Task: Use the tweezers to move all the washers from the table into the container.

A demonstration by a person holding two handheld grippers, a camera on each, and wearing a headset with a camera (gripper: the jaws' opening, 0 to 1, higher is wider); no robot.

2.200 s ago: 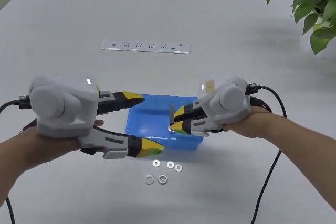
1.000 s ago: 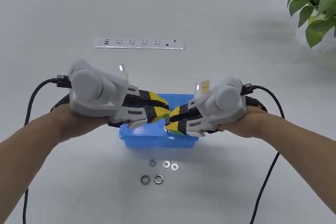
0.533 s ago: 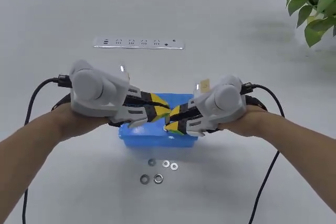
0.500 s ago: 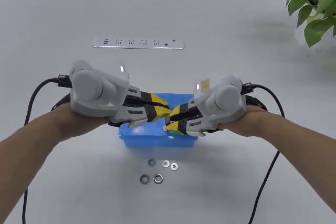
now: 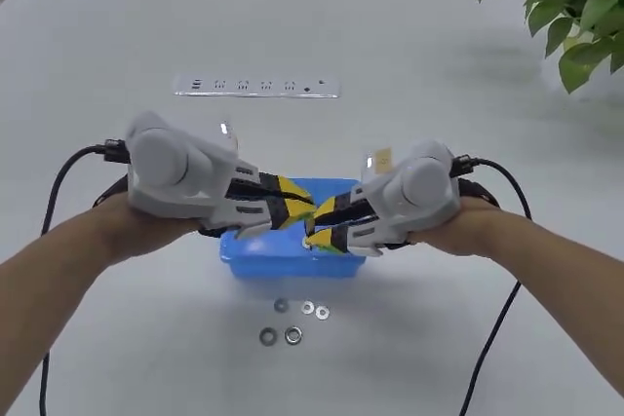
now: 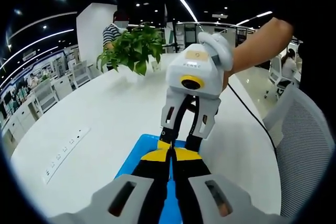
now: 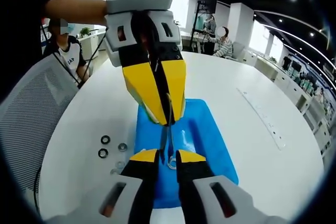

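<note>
White tabletop (image 5: 419, 75) carries five washers (image 5: 292, 336) loose at 6 o'clock of the blue container (image 5: 273, 262), waiting to be picked. Your left gripper (image 5: 308, 208), spread and well apart two seconds ago, has swung in and pressed together, meeting your right gripper (image 5: 314, 225) tip to tip above the container, both apparently pinching the tweezers (image 7: 166, 142). You reach in from 9 and 3 o'clock, forearms level, which reads as a regrip, not a pick.

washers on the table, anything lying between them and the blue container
Nothing visible does. The five washers lie on bare table just in front of the near wall of the blue container. The left gripper and right gripper are both shut on the tweezers above it.
</note>
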